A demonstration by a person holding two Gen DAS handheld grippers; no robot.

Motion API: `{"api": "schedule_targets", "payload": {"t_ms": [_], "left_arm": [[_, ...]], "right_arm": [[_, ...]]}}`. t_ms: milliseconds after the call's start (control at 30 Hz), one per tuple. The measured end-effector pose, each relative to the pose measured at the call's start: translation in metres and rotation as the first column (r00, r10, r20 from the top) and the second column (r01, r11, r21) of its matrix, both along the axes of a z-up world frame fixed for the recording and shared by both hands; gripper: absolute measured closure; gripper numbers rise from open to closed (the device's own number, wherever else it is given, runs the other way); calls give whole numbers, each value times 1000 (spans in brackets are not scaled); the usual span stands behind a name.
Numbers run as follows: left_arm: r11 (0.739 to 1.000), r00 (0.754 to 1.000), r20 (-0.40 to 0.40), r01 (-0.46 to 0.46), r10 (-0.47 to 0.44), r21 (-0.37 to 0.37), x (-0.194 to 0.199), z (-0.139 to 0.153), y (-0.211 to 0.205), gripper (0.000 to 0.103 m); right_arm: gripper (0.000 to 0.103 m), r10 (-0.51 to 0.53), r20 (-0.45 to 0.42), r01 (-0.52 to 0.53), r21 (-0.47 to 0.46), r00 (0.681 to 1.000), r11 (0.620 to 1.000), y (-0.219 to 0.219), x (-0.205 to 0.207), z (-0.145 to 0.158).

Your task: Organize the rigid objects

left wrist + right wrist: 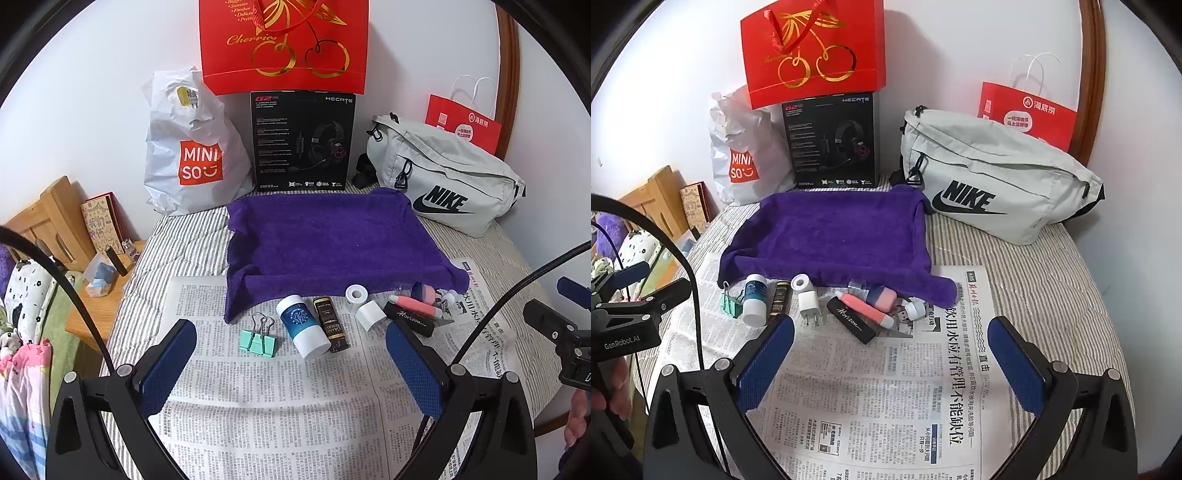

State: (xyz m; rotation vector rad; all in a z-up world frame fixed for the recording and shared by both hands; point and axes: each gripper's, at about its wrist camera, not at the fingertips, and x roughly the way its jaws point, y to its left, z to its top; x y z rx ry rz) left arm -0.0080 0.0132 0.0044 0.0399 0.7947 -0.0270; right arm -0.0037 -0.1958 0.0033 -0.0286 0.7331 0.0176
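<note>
Left gripper (291,363) jaws spread, empty; right gripper (892,356) likewise; binder clip (258,338) beside bottle (304,326).

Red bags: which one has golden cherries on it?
The big red gift bag standing on top of the black headset box. The smaller red bag behind the grey Nike bag has white handles and white writing instead.

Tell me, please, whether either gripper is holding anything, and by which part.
Nothing is held: the left gripper and right gripper are both open above the printed newspaper.
</note>
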Motion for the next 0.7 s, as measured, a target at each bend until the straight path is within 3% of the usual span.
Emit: {"api": "schedule_targets", "payload": {"t_ms": [700], "left_arm": [[1000,1000,-5,8,-8,1,-1,-1,-1,0]], "right_arm": [[0,4,-7,-4,-5,1000,1000,3,1,-2]]}}
